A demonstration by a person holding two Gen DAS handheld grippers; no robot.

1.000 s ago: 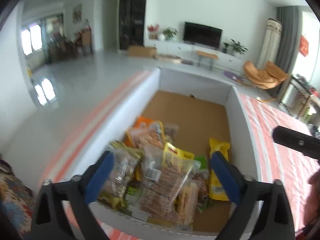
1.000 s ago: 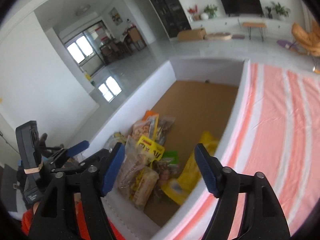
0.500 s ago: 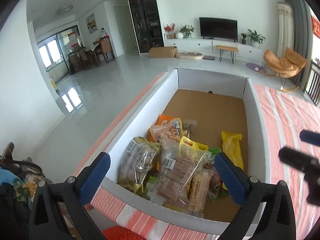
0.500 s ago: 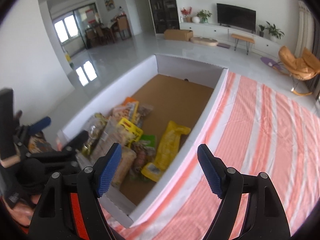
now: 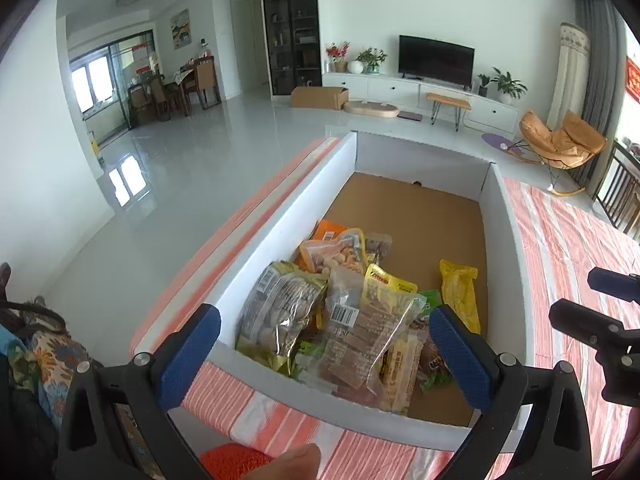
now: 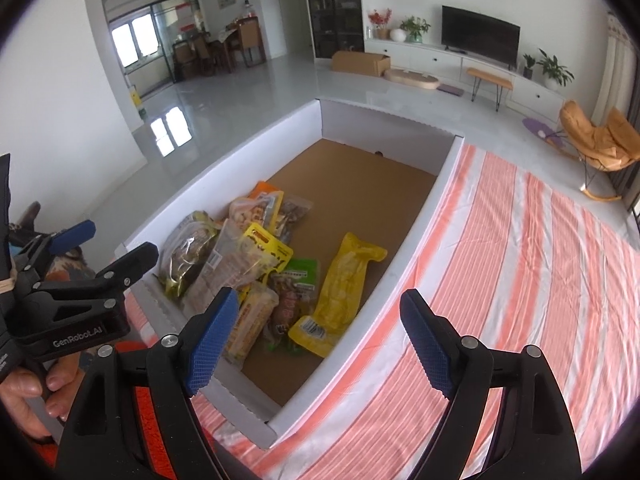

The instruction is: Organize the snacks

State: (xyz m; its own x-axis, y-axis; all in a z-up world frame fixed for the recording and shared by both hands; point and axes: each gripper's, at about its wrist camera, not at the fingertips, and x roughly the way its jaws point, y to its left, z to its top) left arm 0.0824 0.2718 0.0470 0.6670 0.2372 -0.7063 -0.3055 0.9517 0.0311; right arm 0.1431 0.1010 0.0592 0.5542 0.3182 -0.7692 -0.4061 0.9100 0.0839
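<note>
The snack packets lie piled in the near end of a white-walled cardboard box with a brown floor, which rests on an orange-and-white striped cloth. In the left wrist view the pile sits at 12 o'clock from the left gripper, whose blue-padded fingers stand wide apart with nothing between them, above the near box wall. A yellow packet lies apart from the pile at its 3 o'clock side, on the box floor. The right gripper hangs over the right box wall; its jaws have just been opening and stand apart, gripping nothing. From the right wrist view, the left gripper appears at 9 o'clock, held by a hand.
</note>
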